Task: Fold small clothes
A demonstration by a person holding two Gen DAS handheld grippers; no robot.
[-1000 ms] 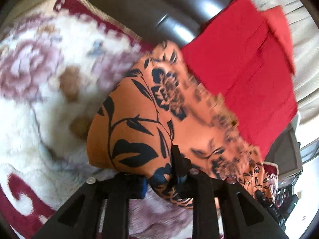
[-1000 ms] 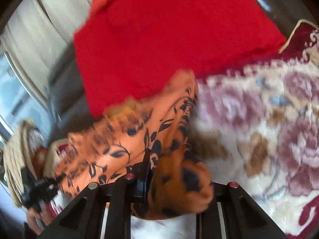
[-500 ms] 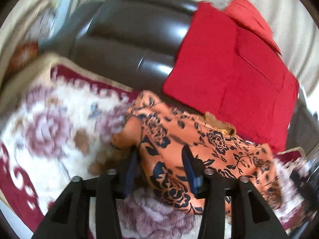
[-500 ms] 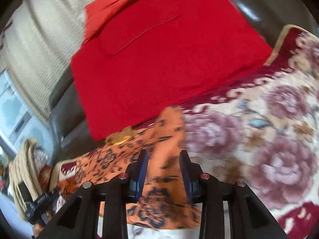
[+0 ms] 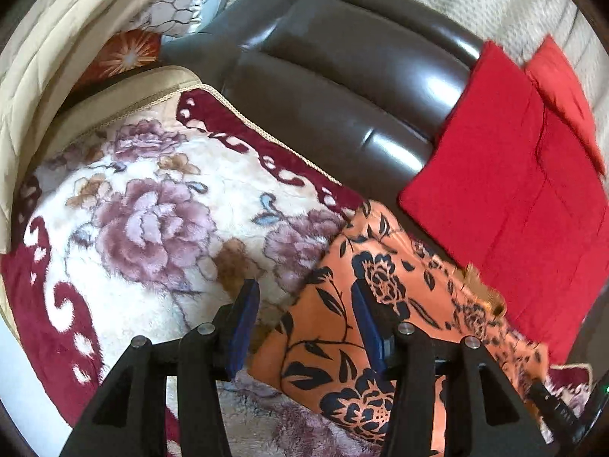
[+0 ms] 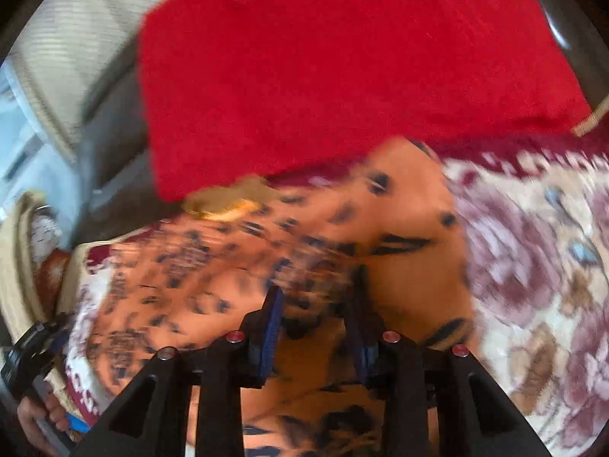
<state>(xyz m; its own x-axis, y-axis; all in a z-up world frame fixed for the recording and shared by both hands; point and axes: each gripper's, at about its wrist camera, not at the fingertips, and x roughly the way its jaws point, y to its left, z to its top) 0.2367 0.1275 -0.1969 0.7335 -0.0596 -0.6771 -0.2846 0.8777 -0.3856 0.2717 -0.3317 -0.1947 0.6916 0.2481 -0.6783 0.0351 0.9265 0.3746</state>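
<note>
An orange garment with black flowers [image 5: 342,327] lies folded on a floral plush blanket [image 5: 152,221]. My left gripper [image 5: 304,301] is open just above the garment's left edge, holding nothing; its right finger sits over the cloth. In the blurred right wrist view the same garment [image 6: 411,266] spreads under my right gripper [image 6: 316,304], which is open with cloth showing between the fingers. The other gripper and a hand [image 6: 34,415] show at the lower left.
A dark leather sofa back [image 5: 342,76] runs behind the blanket. A red cushion [image 5: 514,198] leans on it at the right, also filling the top of the right wrist view [image 6: 323,76]. Beige bedding [image 5: 57,38] is piled at the left.
Both grippers let go of the orange garment and opened. The garment dropped onto the blanket. The left gripper pulled back and leftward; the right one is still moving.
</note>
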